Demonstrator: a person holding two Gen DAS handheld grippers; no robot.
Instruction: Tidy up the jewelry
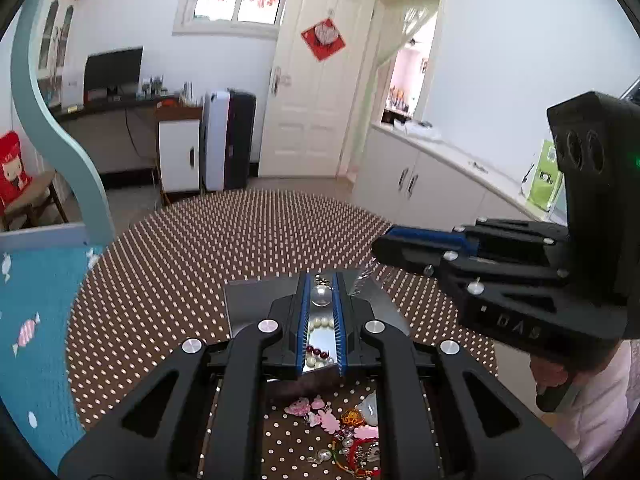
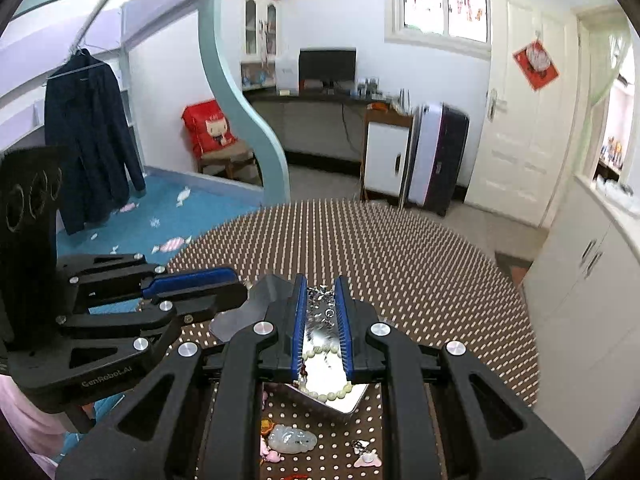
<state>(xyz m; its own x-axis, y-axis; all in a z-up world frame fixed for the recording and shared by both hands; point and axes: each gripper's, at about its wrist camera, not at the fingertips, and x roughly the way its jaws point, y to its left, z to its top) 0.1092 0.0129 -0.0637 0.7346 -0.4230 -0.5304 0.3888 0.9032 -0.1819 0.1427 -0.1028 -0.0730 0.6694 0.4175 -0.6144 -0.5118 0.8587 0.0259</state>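
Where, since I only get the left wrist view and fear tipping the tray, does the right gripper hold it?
Observer: The right gripper is shut on one edge of the metal tray, which is held off the table.
Operator: Anything loose near that edge?
Observer: A tangled silver chain lies on the tray between its fingers, ahead of the white bead bracelet.
Operator: And below?
Observer: A pale carved pendant lies on the dotted table under the tray's near end.
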